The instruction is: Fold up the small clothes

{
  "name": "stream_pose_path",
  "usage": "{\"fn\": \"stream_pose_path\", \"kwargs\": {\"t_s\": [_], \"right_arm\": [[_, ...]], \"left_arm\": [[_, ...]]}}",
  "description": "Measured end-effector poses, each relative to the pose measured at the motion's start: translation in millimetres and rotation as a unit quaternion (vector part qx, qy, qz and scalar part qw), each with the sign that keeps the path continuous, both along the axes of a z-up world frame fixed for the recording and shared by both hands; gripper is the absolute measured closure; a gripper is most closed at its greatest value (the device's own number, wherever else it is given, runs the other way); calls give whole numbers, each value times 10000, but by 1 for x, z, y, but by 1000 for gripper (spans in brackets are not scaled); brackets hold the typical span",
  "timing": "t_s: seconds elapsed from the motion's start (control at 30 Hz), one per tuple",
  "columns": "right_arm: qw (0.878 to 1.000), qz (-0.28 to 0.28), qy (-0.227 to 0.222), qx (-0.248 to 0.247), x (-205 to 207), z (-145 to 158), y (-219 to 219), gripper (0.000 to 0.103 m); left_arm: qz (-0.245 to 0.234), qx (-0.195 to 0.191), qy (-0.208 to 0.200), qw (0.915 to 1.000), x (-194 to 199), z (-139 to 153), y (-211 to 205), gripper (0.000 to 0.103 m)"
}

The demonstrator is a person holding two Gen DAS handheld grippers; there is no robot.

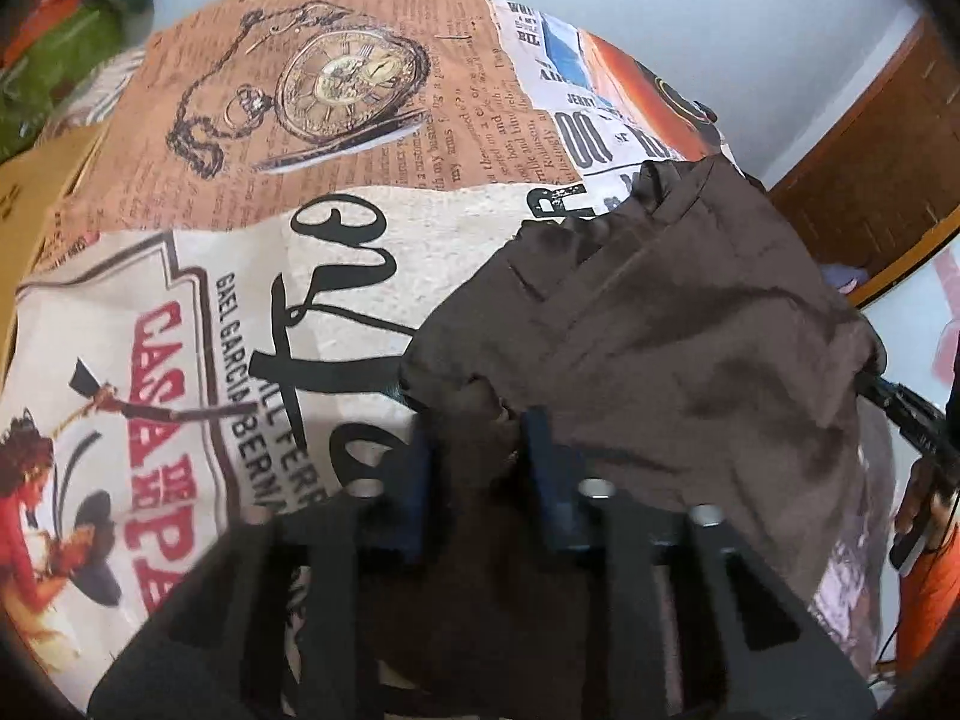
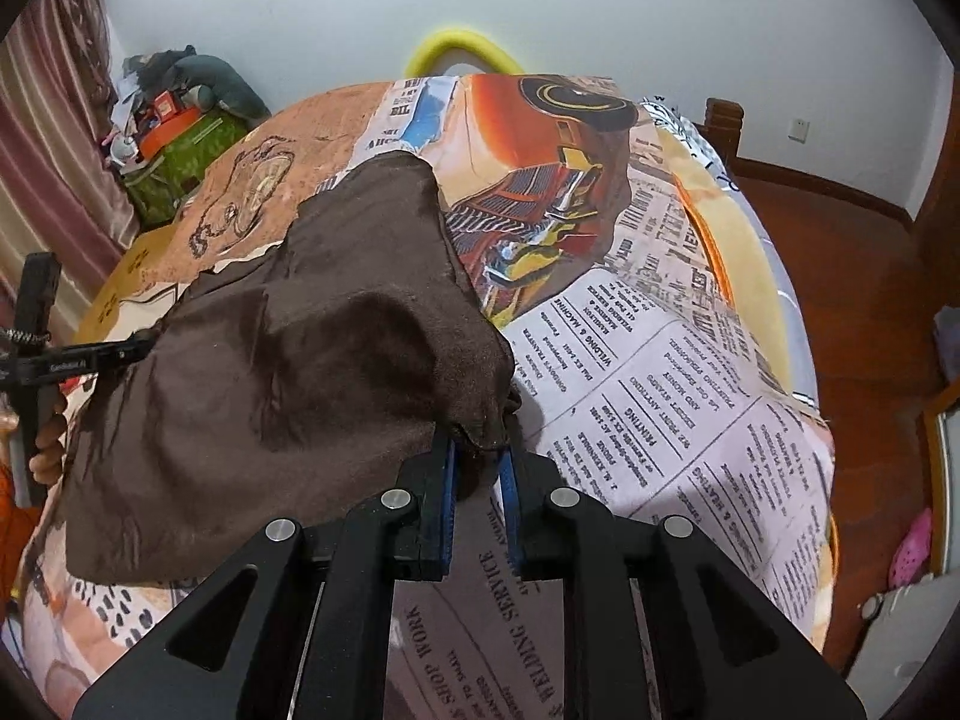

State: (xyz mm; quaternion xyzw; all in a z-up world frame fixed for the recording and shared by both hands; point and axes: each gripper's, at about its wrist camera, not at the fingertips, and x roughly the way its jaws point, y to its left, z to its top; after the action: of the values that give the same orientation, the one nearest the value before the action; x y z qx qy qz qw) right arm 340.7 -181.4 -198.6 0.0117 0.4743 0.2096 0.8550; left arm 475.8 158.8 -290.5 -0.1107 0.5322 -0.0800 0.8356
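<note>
A small dark brown garment (image 1: 678, 330) is held up over a bed spread with a printed newspaper-collage cover (image 1: 228, 138). My left gripper (image 1: 480, 426) is shut on one near edge of the garment. My right gripper (image 2: 480, 450) is shut on another corner of the brown garment (image 2: 300, 372), which hangs between the two. The right gripper shows at the right edge of the left wrist view (image 1: 900, 408), and the left gripper at the left edge of the right wrist view (image 2: 78, 360). The far end of the garment rests on the cover.
The printed bed cover (image 2: 660, 372) fills most of both views. A green box with clutter (image 2: 180, 150) stands at the far left by a curtain. A yellow curved bar (image 2: 462, 54) rises behind the bed. Wooden floor (image 2: 852, 252) lies to the right.
</note>
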Motion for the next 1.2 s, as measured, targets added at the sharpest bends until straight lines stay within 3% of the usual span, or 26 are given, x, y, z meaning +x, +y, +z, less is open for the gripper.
{"fn": "stream_pose_path", "kwargs": {"t_s": [0.17,0.3,0.43,0.73,0.83,1.0,1.2], "right_arm": [[9999,29,-72,115,-13,14,-3,83],[9997,87,-102,213,-28,24,-2,80],[9995,243,-68,212,-43,29,6,78],[9979,578,-25,292,-81,38,27,67],[9974,658,-16,289,-94,39,30,64],[9970,744,80,192,-115,34,36,63],[9964,768,327,131,-135,19,38,63]], "left_arm": [[117,412,-12,9991,-18,10,-7,88],[512,503,218,9972,-48,14,-4,88],[594,728,274,9952,-80,20,-9,89],[551,328,709,9954,-146,22,-29,90],[457,343,701,9959,-164,24,-45,90],[303,-84,775,9965,-182,27,-63,90],[-19,-26,601,9982,-199,36,-88,90]]}}
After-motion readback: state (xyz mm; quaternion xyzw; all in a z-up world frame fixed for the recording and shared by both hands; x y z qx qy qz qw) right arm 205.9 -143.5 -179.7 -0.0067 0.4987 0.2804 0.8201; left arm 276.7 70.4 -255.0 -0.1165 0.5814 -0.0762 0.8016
